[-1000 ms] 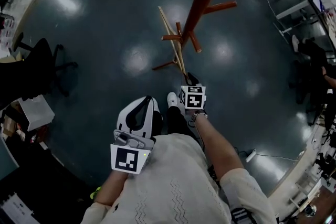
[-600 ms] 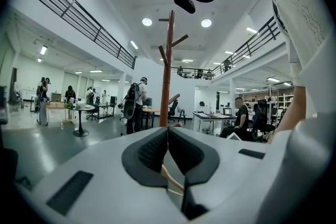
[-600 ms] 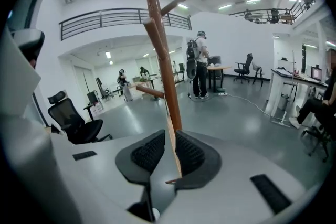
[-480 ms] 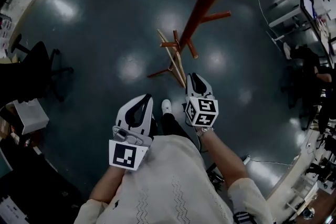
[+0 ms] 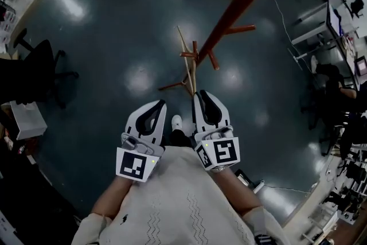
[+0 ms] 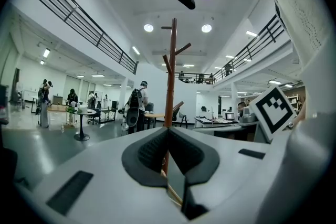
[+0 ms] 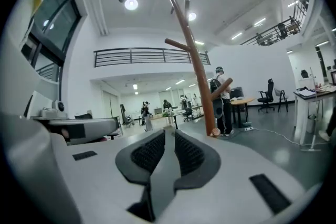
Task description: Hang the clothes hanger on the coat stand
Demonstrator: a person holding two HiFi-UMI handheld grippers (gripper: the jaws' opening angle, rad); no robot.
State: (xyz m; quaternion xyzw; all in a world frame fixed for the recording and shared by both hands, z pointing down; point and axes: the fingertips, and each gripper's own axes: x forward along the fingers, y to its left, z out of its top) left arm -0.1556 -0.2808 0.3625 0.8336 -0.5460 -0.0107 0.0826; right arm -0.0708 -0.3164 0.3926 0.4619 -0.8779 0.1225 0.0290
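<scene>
The red-brown coat stand (image 5: pixel 229 14) rises from its feet on the dark floor ahead of me towards the upper right. A pale wooden clothes hanger (image 5: pixel 186 54) lies slanted by the stand's feet, held by neither gripper. My left gripper (image 5: pixel 161 104) is low and close to my body, its jaws shut and empty. Beside it, my right gripper (image 5: pixel 199 93) points at the hanger's near end, a short way from it. In the left gripper view the stand (image 6: pixel 170 76) stands straight ahead of the left gripper (image 6: pixel 168 129). The right gripper (image 7: pixel 169 132) shows a narrow slit between its pads, with nothing in it.
A black office chair (image 5: pixel 40 72) stands at the left, and desks with equipment (image 5: pixel 321 20) line the right side. My shoe (image 5: pixel 176 121) shows between the grippers. People (image 6: pixel 135 105) stand at tables far across the hall. A cable (image 5: pixel 281 3) runs over the floor behind the stand.
My right gripper has drawn back from the hanger's near end towards my body, level with the left gripper. The hanger stays by the stand's feet. The left gripper has hardly moved.
</scene>
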